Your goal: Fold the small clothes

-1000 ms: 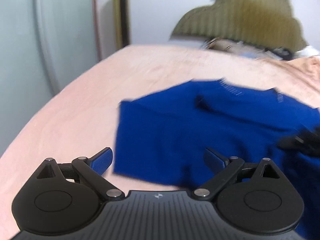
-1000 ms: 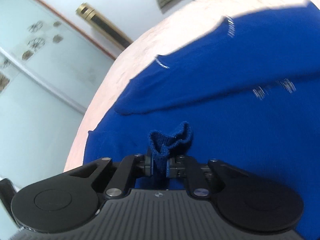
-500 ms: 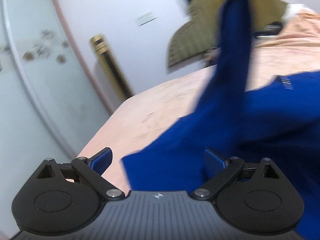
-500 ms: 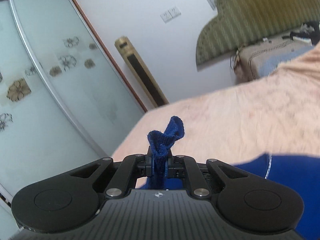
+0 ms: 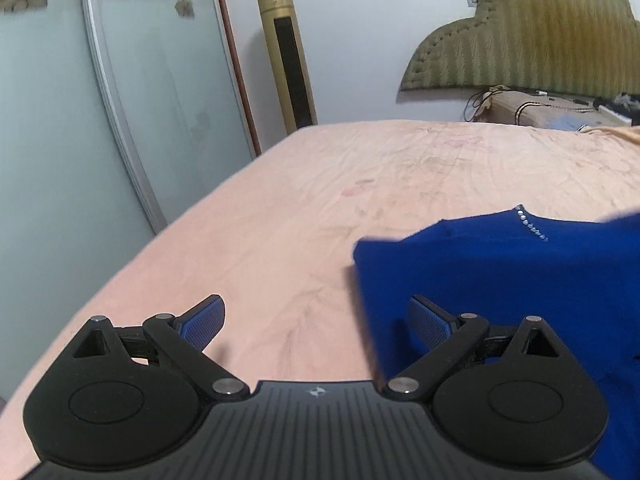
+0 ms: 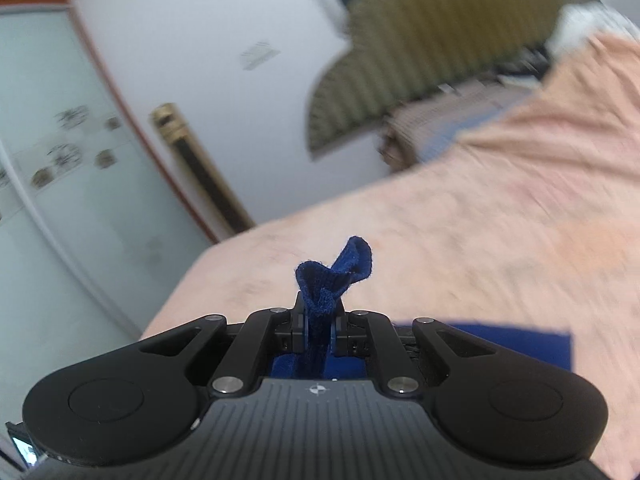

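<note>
**One blue garment, pinched at an edge**

Soft, light knit, likely to droop and slide; best taken at a hem or corner. Right gripper [image 6: 318,326] pressed together on a bunched edge of the blue garment [image 5: 500,276], the rest lying on the pink bed [image 5: 360,184]. Left gripper [image 5: 316,320] spread wide, holding nothing, just beside the cloth's near corner. One garment, two grippers.

Blue garment [image 5: 500,280]: matt knit cloth, ribbed cuff [image 6: 324,288]. Bedsheet [image 5: 360,200]: matt peach cloth, creased. Left gripper [image 5: 316,320]: matt black plastic, textured blue pads. Headboard [image 5: 540,40]: ribbed, stitched fabric.
</note>
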`<action>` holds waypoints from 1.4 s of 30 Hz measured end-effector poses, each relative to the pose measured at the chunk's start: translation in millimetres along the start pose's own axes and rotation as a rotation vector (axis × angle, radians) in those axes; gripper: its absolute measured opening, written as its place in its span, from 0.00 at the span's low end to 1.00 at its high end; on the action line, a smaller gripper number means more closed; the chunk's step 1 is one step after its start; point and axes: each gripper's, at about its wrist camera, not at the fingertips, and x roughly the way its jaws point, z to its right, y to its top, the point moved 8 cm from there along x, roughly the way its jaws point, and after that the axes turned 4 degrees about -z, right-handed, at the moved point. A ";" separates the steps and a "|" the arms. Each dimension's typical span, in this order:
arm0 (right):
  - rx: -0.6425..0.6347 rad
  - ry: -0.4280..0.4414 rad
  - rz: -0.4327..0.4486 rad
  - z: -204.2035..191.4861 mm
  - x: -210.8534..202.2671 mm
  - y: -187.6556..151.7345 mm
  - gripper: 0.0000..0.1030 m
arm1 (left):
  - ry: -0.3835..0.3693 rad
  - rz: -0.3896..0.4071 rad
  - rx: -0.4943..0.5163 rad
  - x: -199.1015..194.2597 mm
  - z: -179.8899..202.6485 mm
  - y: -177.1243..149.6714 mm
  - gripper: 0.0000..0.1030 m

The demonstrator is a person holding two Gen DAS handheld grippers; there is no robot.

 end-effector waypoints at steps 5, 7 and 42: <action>0.075 -0.081 -0.014 56.2 -6.6 -34.6 0.13 | -0.117 -0.021 -0.032 -14.8 13.3 -4.5 0.96; 0.090 -0.133 -0.027 75.2 -5.7 -48.5 0.13 | -0.167 -0.026 -0.011 -19.4 25.6 -5.0 0.96; -0.254 -0.396 -0.107 43.2 16.9 -119.0 0.84 | -0.180 -0.081 0.120 -27.7 73.2 -38.8 0.96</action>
